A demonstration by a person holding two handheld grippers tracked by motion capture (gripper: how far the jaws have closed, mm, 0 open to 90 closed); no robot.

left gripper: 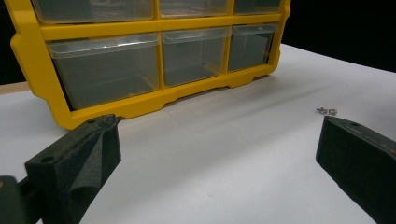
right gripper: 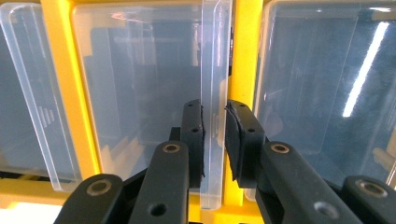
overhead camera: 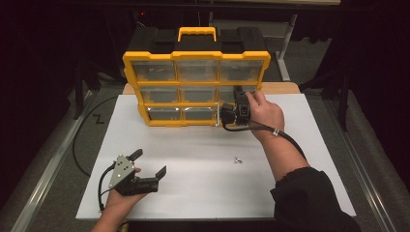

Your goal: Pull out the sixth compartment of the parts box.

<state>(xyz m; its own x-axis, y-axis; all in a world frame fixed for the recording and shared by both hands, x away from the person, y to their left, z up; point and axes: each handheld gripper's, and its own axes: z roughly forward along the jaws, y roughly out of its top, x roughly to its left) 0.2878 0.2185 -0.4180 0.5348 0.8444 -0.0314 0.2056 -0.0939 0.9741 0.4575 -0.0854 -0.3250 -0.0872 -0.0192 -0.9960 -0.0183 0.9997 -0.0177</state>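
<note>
At the lower right of the yellow cabinet (overhead camera: 196, 87), the right tool (right gripper: 215, 140) pinches a clear drawer's lip (right gripper: 212, 93) and should pull straight out, while the left tool (overhead camera: 147, 169) rests spread.

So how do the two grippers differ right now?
The left gripper has its jaws spread wide with nothing between them; the right gripper has its jaws closed on the clear lip of a drawer. The left gripper sits low over the white table, well short of the yellow organizer; the right gripper is up against the organizer's front. Both have black jaws and are hand-held.
</note>
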